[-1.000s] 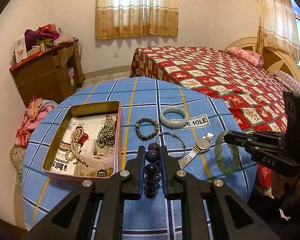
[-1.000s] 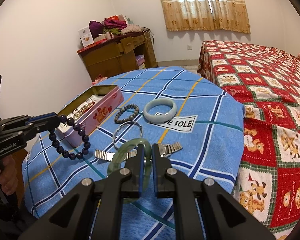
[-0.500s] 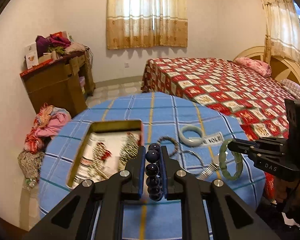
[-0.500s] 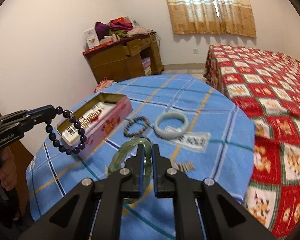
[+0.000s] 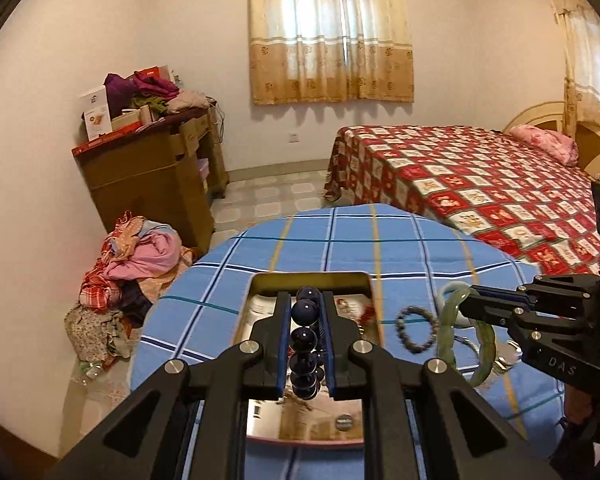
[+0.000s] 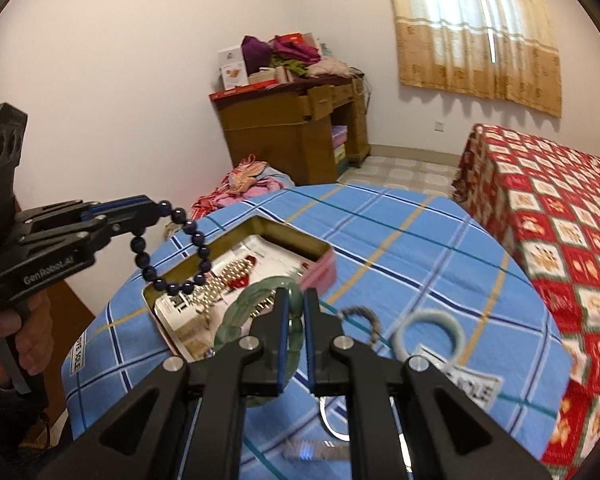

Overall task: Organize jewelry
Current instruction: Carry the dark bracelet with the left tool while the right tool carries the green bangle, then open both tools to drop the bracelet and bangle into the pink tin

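On the blue plaid table (image 6: 412, 248), left to right: person's hand (image 6: 4, 332) at far left holds the left gripper (image 6: 158, 206), jaws clamped on a dark bead bracelet (image 6: 172, 254). Beads are round, glossy, navy-purple, strung in a loop that hangs free below the fingers, over the near-left corner of the tin (image 6: 260, 226). In the left wrist view the same bracelet (image 5: 304, 336) runs as a bead column between the blue pads, with the tin (image 5: 312, 278) right beneath.

Tin: rectangular, pink outside, gold rim, lid off, lined with printed paper. Inside lie a pale pearl strand (image 6: 224, 284) and something red; details blurred.

Next, right gripper (image 6: 294, 300), jaws nearly closed, pinching a green bangle (image 6: 246, 308). Bangle is translucent mottled green, thick, smooth, held edge-on and off the cloth, over the tin's near-right edge. Left wrist view shows it (image 5: 450, 328) standing upright in the right gripper (image 5: 466, 304), to the right of the tin.

Right of that, on the cloth: a small grey bead bracelet (image 6: 364, 316), partly hidden behind the fingers. Then a pale blue-grey bangle (image 6: 430, 338) lying flat, touching a white label (image 6: 466, 384). Near the bottom edge, a thin silver ring (image 6: 332, 424) and a metal watch band (image 6: 316, 450), blurred.

Behind the table: wooden desk (image 6: 296, 140) piled with clothes, and at far right a bed (image 6: 560, 220) with a red patterned cover.
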